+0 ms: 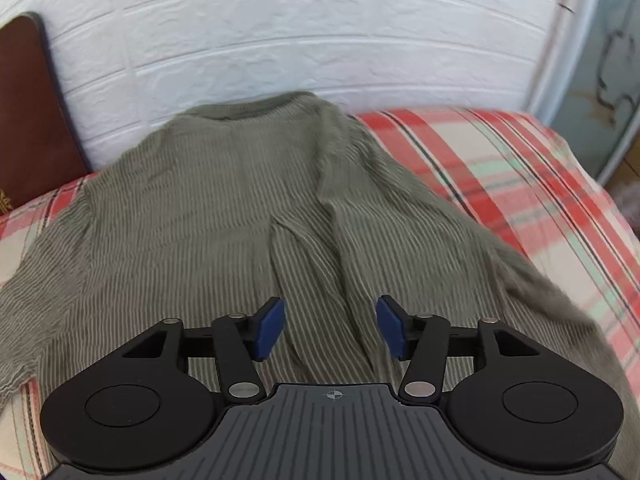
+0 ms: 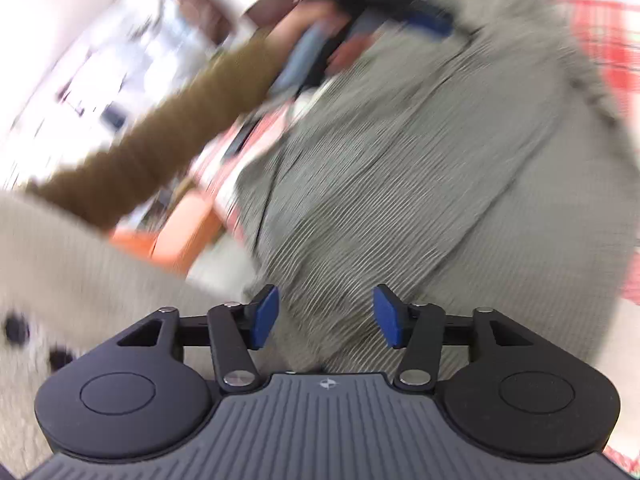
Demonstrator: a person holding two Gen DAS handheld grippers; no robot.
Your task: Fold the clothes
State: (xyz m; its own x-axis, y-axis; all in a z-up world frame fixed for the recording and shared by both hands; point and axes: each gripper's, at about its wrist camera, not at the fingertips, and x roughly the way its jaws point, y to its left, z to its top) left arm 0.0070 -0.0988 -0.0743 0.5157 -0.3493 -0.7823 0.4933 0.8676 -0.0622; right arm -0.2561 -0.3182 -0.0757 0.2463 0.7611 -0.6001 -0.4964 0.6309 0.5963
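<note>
Left wrist view, nearest first: left gripper (image 1: 331, 328), black linkage with blue pads, jaws standing apart, nothing between them, over the grey-green ribbed knit sweater (image 1: 224, 216). The sweater lies spread on a red, cream and mint plaid bedcover (image 1: 520, 168), a long fold running up its middle and the neckline at the far end. Beyond it, a white embossed brick-pattern wall (image 1: 300, 40); a dark brown padded headboard (image 1: 28, 120) at far left.

Right wrist view, heavily blurred: right gripper (image 2: 326, 316), jaws likewise apart and empty, above the same sweater. Only this view shows a person's arm in a mustard-brown knit sleeve (image 2: 160, 140), reaching to the garment's far edge.
</note>
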